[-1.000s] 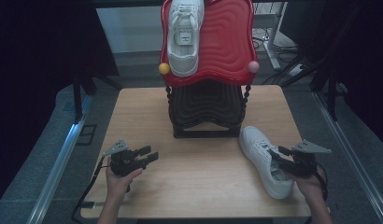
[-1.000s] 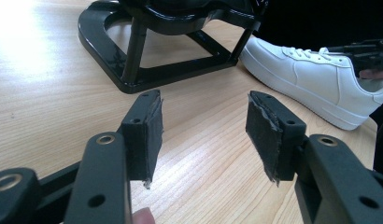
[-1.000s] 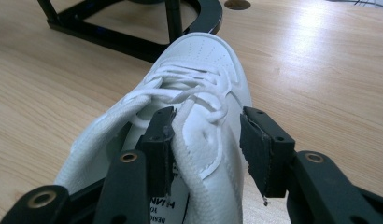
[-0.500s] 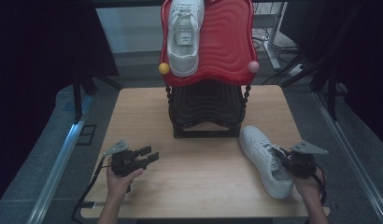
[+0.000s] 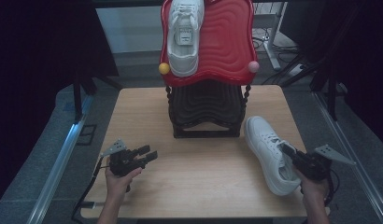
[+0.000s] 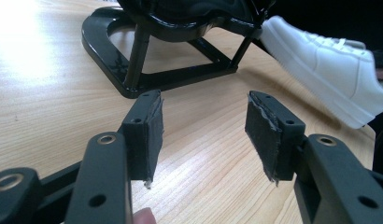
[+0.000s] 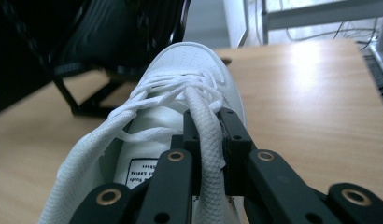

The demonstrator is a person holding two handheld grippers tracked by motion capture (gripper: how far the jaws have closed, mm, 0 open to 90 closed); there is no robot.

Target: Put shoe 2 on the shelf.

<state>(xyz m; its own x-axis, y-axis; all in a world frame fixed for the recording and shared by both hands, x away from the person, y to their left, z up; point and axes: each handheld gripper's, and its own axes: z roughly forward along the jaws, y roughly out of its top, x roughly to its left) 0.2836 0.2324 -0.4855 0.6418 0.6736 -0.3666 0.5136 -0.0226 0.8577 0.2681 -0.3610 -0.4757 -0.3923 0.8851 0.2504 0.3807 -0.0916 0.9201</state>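
Lying on its sole at the right side of the wooden table [image 5: 199, 186], the white sneaker [image 5: 269, 151] points its toe toward the black lower tier [image 5: 206, 112] of the shoe rack. The right gripper [image 7: 208, 154] has its jaws clamped on the padded collar at the shoe's opening, the white rim pinched between the two black pads. A second ago that gripper sat slightly further in over the shoe; it has since drawn back toward the table's near right corner, and the shoe has slid with it. Judging from this, the grip is holding and a lift is probably close, perhaps to the free side of the red top shelf [image 5: 227, 42], where a matching sneaker [image 5: 184, 35] already rests.

The shoe looks like smooth leather with a perforated toe, woven laces and a thick rubber sole. The shelf is glossy red plastic, rippled in wavy ridges, with a yellow ball [image 5: 164, 68] and a pink ball [image 5: 253, 66] at its corners.

Over at the left, the left gripper [image 6: 203, 135] has not moved, hovering low with its jaws apart and nothing between the frayed pads.
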